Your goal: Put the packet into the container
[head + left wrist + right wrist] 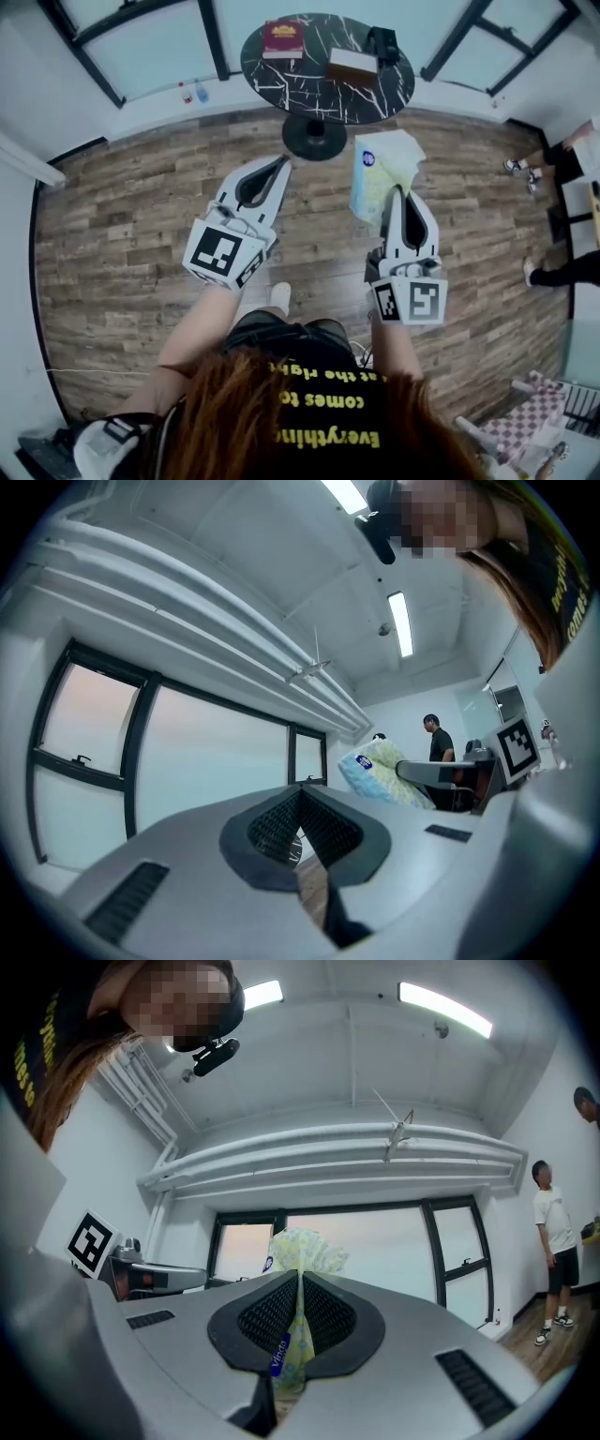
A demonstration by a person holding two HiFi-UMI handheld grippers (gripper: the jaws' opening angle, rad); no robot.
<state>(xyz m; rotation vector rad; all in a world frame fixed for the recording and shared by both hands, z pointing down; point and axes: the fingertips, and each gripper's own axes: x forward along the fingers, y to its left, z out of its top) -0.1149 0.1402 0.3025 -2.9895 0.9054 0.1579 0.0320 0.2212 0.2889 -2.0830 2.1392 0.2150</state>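
Observation:
A soft packet, pale yellow and blue with a blue label, hangs in the air above the wooden floor. My right gripper is shut on its near edge. In the right gripper view the packet is pinched flat between the dark ribbed pads and sticks out past the tips of the right gripper. My left gripper is held beside it at the left, apart from the packet, shut with nothing in it. From the left gripper view the packet shows at the right.
A round black marble table stands ahead; on it are a red book, a flat box and a black object. Two small bottles stand by the window wall. People's legs are at the right.

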